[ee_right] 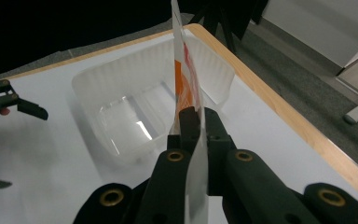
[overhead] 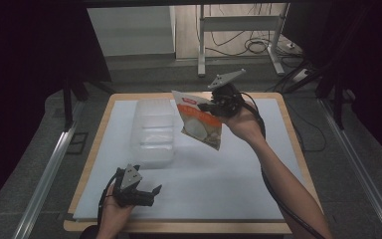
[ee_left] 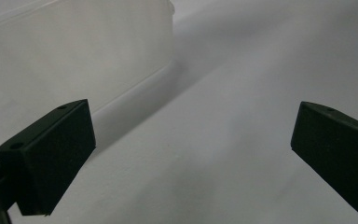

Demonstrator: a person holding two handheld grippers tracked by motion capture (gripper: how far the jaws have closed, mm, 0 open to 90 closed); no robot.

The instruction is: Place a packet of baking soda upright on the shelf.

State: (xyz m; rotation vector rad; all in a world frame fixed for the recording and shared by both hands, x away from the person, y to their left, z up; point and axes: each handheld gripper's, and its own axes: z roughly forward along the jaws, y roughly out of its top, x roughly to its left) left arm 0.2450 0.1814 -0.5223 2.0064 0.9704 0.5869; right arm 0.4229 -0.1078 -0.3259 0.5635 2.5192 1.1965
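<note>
My left claw [overhead: 155, 190] sits lowest and closest to me, its 2 jaws spread wide with nothing between them, hovering low over the bare white counter [overhead: 219, 174]. Ahead of it and a little to its left stands the clear plastic tub [overhead: 152, 132] (in the left gripper view its frosted wall [ee_left: 74, 51] rises just beyond my left jaw).

My right claw [ee_right: 192, 122] is held up off the counter at the far side, jaws pressed together on the edge of a snack bag [overhead: 201, 124], white with orange print. The bag hangs down and to the claw's left from the pinch, its long axis tilted, lower end swinging free above the counter.

The relation that matters: the tub lies straight ahead of my right claw and below it. In the right gripper view the bag's thin edge [ee_right: 182, 60] lines up across the tub's open mouth [ee_right: 135, 116], though in the high view the bag is beside the tub's right rim rather than over it. I judge the drop belongs to the right claw, which needs to carry leftward first; the left is nearer the tub's near wall and could steady it.
</note>
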